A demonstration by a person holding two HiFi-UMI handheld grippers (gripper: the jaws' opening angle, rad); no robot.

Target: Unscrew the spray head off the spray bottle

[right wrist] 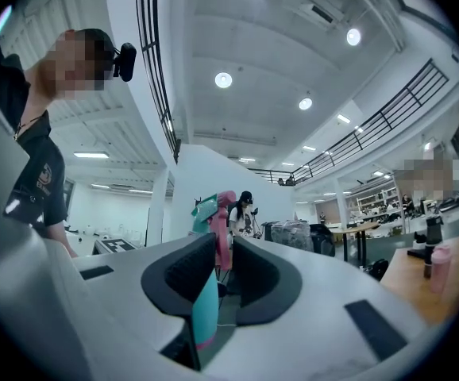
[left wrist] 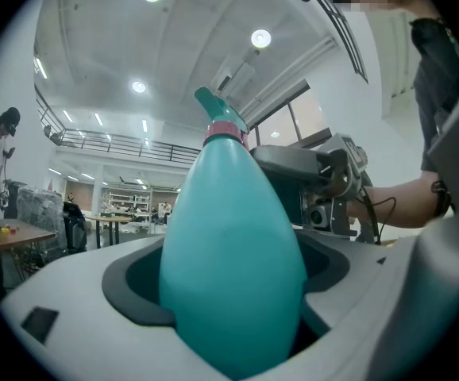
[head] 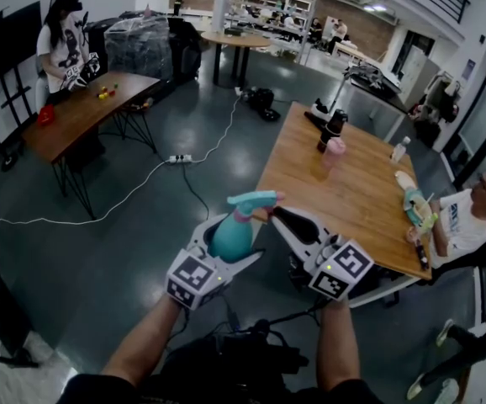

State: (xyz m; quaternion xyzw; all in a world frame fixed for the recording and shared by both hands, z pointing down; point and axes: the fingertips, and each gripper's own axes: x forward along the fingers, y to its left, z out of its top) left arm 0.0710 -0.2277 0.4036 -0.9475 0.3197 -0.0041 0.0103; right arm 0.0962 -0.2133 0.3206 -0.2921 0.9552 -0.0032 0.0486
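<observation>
A teal spray bottle (head: 229, 234) is held up in the air in front of me, its body clamped in my left gripper (head: 229, 242). In the left gripper view the bottle (left wrist: 229, 236) fills the space between the jaws of that gripper (left wrist: 233, 296). The teal spray head (head: 253, 199) with its pink collar (left wrist: 225, 133) points up and to the right. My right gripper (head: 275, 212) reaches in from the right at the bottle's neck. In the right gripper view the spray head (right wrist: 217, 213) sits in the narrow gap of this gripper (right wrist: 223, 268), with the pads against it.
A wooden table (head: 352, 192) to my right carries a black bottle (head: 330, 130) and a pink cup (head: 335, 151); a person (head: 462, 221) sits at its far side. Another table (head: 83, 112) with a standing person (head: 62, 45) is at back left. A power strip (head: 180, 158) and cables lie on the floor.
</observation>
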